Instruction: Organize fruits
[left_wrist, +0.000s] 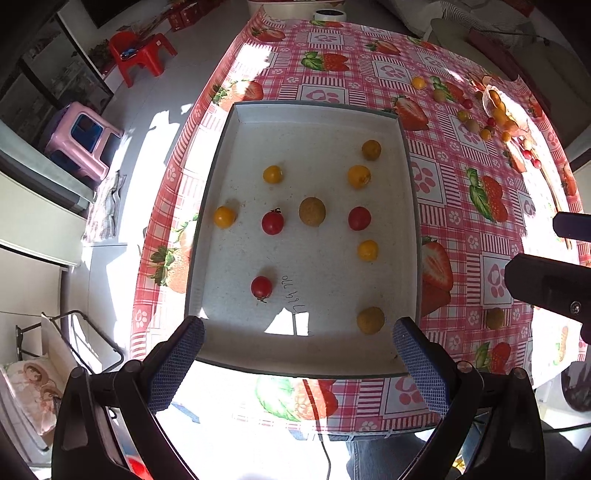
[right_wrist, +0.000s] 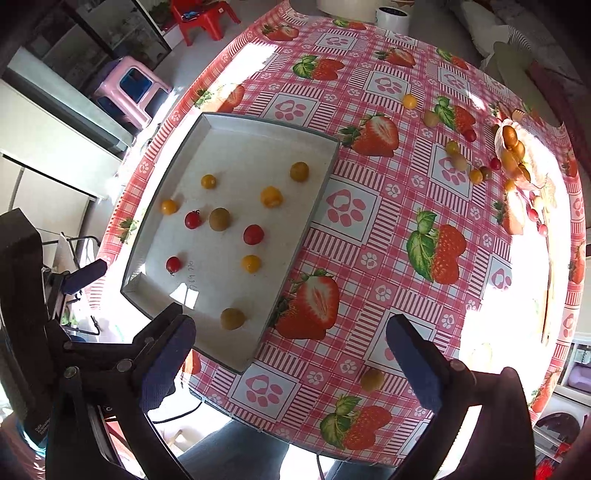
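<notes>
A shallow white tray (left_wrist: 221, 155) (right_wrist: 325, 177) sits on the strawberry tablecloth and holds several small fruits: red cherry tomatoes (left_wrist: 272, 222), yellow ones (left_wrist: 358, 176) and greenish-brown ones (left_wrist: 312, 211). My left gripper (left_wrist: 297, 343) is open and empty above the tray's near edge. My right gripper (right_wrist: 290, 343) is open and empty above the tray's near right corner. One loose greenish-yellow fruit (right_wrist: 372, 379) (left_wrist: 495, 318) lies on the cloth between the right gripper's fingers (right_wrist: 417, 365). More loose fruits (left_wrist: 484, 118) (right_wrist: 476, 162) lie scattered at the far right.
A torn bag with orange fruits (right_wrist: 513, 151) lies at the table's far right. The table edge (left_wrist: 177, 192) drops off just left of the tray. Red (left_wrist: 142, 55) and pink (left_wrist: 85, 136) stools stand on the floor to the left.
</notes>
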